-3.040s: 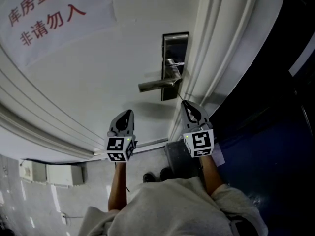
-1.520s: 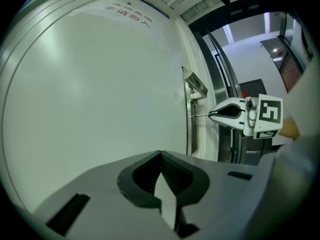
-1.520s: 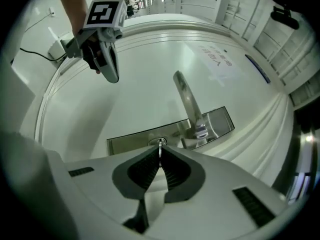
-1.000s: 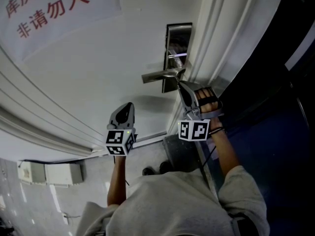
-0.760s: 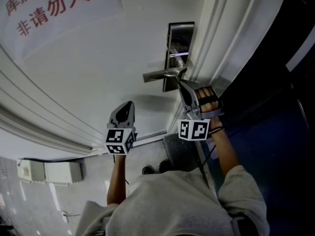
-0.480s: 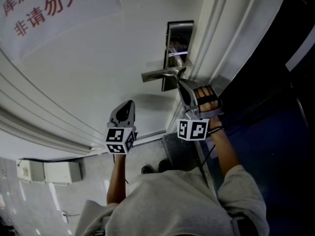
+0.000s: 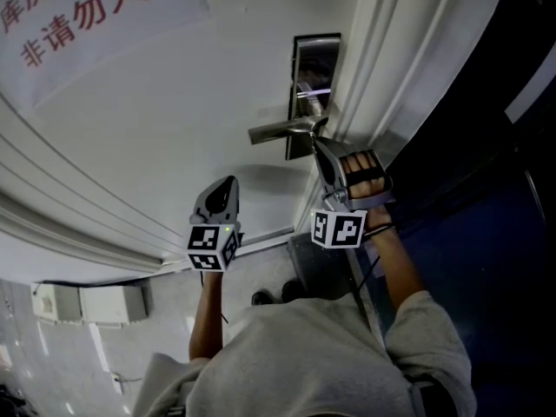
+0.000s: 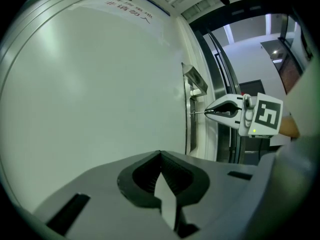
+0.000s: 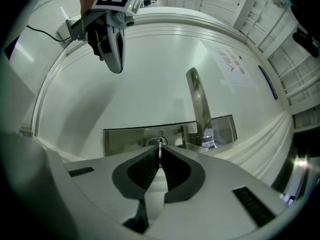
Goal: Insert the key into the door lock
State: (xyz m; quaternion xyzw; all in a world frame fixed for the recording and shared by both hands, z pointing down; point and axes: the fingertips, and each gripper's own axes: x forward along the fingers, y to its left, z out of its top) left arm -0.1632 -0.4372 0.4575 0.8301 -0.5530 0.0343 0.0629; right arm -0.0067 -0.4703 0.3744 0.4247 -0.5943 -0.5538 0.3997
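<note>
Logging left gripper (image 7: 229, 185) shut tight, empty, parked off the white door (image 7: 174, 102). Rightward: right gripper (image 7: 320, 148) clamped on key (image 9: 159, 148), aimed level at lock plate (image 9: 125, 139) beside lever handle (image 7: 276, 131). Seeing key tip at keyhole (image 9: 152, 142), bare blade between jaws and plate. Judged: aligned, entry begun at most, not seated. Remaining: push key fully home.

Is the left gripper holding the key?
No, the fingers of the left gripper meet on nothing, while the key is pinched by the right gripper at the lock plate.
</note>
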